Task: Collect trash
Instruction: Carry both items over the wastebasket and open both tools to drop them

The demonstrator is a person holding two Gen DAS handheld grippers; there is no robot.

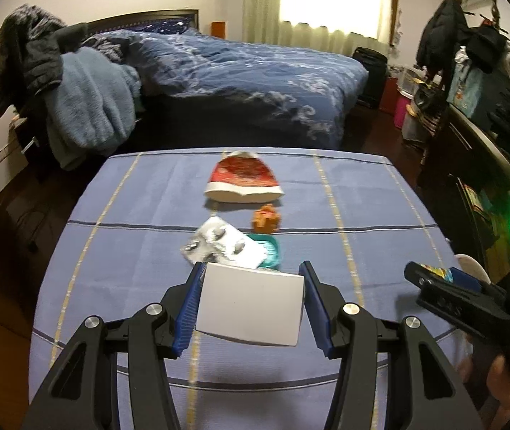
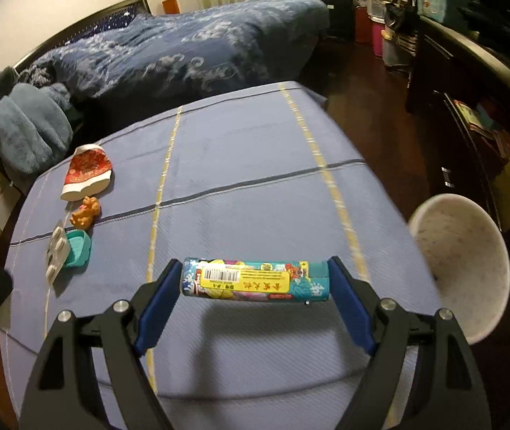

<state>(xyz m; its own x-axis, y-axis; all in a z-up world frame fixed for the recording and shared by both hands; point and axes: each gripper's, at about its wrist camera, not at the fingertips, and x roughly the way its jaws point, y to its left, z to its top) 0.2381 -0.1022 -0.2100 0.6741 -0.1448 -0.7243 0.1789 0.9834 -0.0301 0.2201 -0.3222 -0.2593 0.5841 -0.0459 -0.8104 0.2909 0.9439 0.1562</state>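
**Two loads in the air, one bin at the counter's edge**

Your right tongs are clenched end to end on a printed snack tube, held crosswise above the blue striped cloth. That lengthwise pinch is the weak point: the pads bear only on the two ends, so any twist of your wrist could let the tube pivot or pop out, and being round it would likely roll across the counter or off it.

Your left tongs are grasping a small white box by its sides, lifted clear of the cloth. The box sits tilted between the pads, so a jolt could let it slip.

The white bin stands just past the counter's right edge, near the right tongs. Release early and the tube lands on the cloth or strikes the rim; it may also bounce out to the floor.

Both tongs are close together on that side, so bringing the box across while the right tongs are over the bin risks a knock.

Farther out, a blister pack rests partly on a teal dish, with an orange figurine and a red paper packet beyond. A low sweep of the left tongs could scatter them.
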